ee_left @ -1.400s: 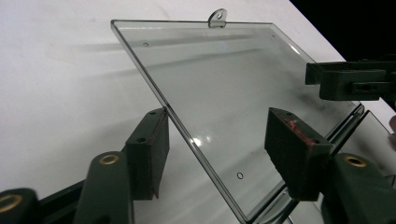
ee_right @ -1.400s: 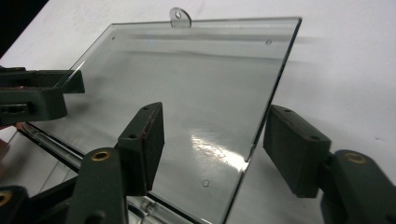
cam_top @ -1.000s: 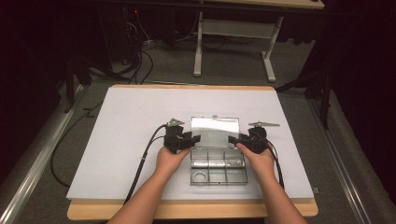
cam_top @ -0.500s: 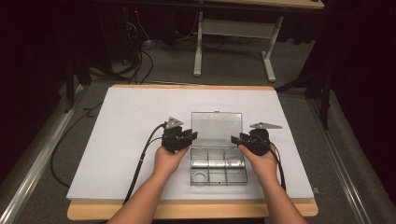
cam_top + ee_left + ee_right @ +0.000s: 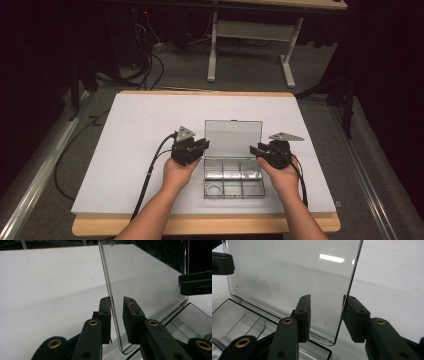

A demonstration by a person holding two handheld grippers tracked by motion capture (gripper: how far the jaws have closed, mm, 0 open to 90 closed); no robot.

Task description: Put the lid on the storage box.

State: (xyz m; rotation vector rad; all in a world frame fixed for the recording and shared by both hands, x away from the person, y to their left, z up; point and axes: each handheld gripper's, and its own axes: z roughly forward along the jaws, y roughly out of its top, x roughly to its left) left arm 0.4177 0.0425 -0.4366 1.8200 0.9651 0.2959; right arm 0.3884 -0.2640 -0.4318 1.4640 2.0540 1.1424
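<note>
Clear hard-plastic organiser box (image 5: pixel 233 172) sits near the front edge of the white table (image 5: pixel 125 150), w/ a thin transparent lid (image 5: pixel 233 138) raised on the far side, rectangular w/ rounded corners, smooth and glossy, catching a light reflection in the right gripper view. Base is split into small compartments by clear dividers; one front compartment has a round shape in it, can't tell what. Table top is matte white over a wood board. Left gripper (image 5: pixel 116 307): matte black blocky jaws w/ brass-coloured rivets, part open, straddling the lid's left side edge; edge runs between the pads, close against the left-hand pad, w/ a gap to the other pad, which has red marks. Nothing clamped. Right gripper (image 5: pixel 325 312): same build, jaws wider apart, straddling the lid's right side edge; edge lies close to the right-hand pad, well off the other, not pinched. Both grippers sit just beside the box, one each side, hands behind them.
</note>
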